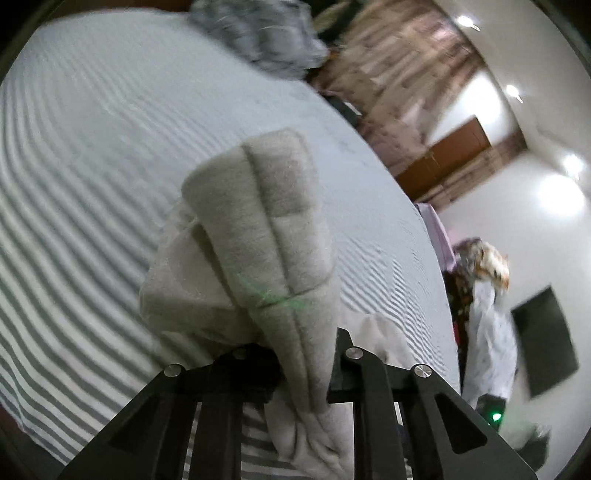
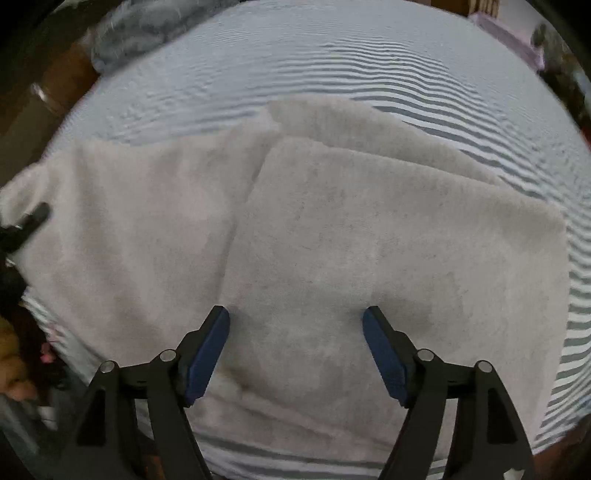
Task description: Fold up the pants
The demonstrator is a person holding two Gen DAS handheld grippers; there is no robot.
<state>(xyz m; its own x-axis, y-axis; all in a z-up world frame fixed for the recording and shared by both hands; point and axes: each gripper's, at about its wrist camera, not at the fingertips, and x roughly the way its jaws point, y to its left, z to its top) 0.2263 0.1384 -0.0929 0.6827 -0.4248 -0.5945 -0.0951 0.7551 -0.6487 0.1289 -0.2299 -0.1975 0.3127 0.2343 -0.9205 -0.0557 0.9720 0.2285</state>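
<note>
The pants (image 2: 332, 229) lay spread across a striped bed (image 2: 369, 66), a pale grey fleece-like garment with one layer already doubled over another along a diagonal edge. In the left wrist view, a seamed end of the same pants (image 1: 266, 229) stood raised off the bed (image 1: 92, 147), bunched and drooping to either side of the grip.

The left gripper (image 1: 306, 365) was clenched on that seamed end, with the fabric pinched between its jaws. The right gripper (image 2: 295, 350) was released, its blue pads (image 2: 207, 354) standing well apart just over the flat upper layer; whether the pads touched the cloth could not be told.

Handling judgement: the material appeared soft, thick and light, with no stiffness of its own. It would sag wherever unsupported and would drag lower layers along by friction. The pile gave the pads good purchase, so slipping looked unlikely. The stitched seam and hem were the firmest places to take hold, since several layers meet there and resist stretching. A second hold at the matching corner or edge would keep the fold line straight.

Beyond the pants, a crumpled grey garment (image 1: 258, 33) lay at the far end of the bed. A wooden door (image 1: 443, 155) and white wall (image 1: 517, 229) showed to the side
</note>
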